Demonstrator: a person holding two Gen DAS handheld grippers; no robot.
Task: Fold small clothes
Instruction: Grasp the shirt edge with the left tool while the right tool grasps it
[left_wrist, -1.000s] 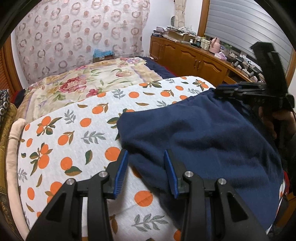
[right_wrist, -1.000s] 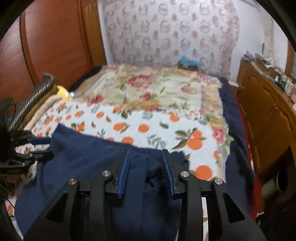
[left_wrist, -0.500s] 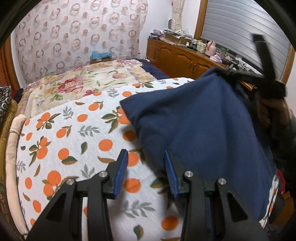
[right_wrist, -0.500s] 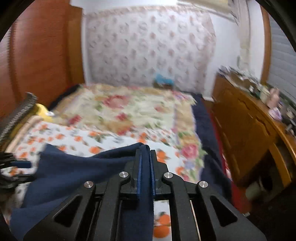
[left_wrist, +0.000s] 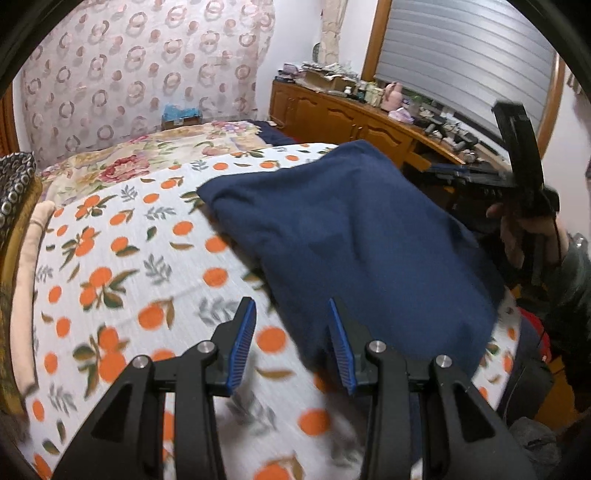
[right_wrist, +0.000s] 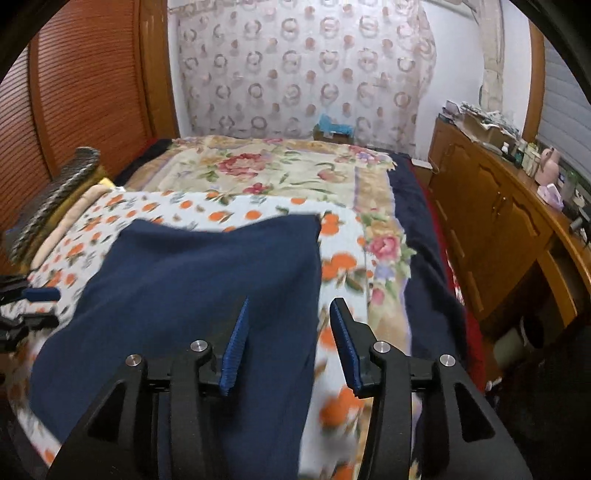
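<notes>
Blur is smearing the near bedsheet (left_wrist: 110, 258). Cloth (right_wrist: 192, 295) is lying on it, its near edge cut off. Left gripper (left_wrist: 291, 347) and right gripper (right_wrist: 288, 343) are hovering, jaws wide, holding nothing.

left gripper (left_wrist: 291, 343): fingers apart, empty | navy garment (left_wrist: 354, 236): flat on bed (left_wrist: 122, 280), right side | right gripper (left_wrist: 461, 173): beyond garment

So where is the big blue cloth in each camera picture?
Left wrist view: the blue cloth lies right of centre on the orange-print sheet.
Right wrist view: the blue cloth fills the lower left, under the left finger.
Shared landmark: the small blue box at the far end of the bed.
</notes>
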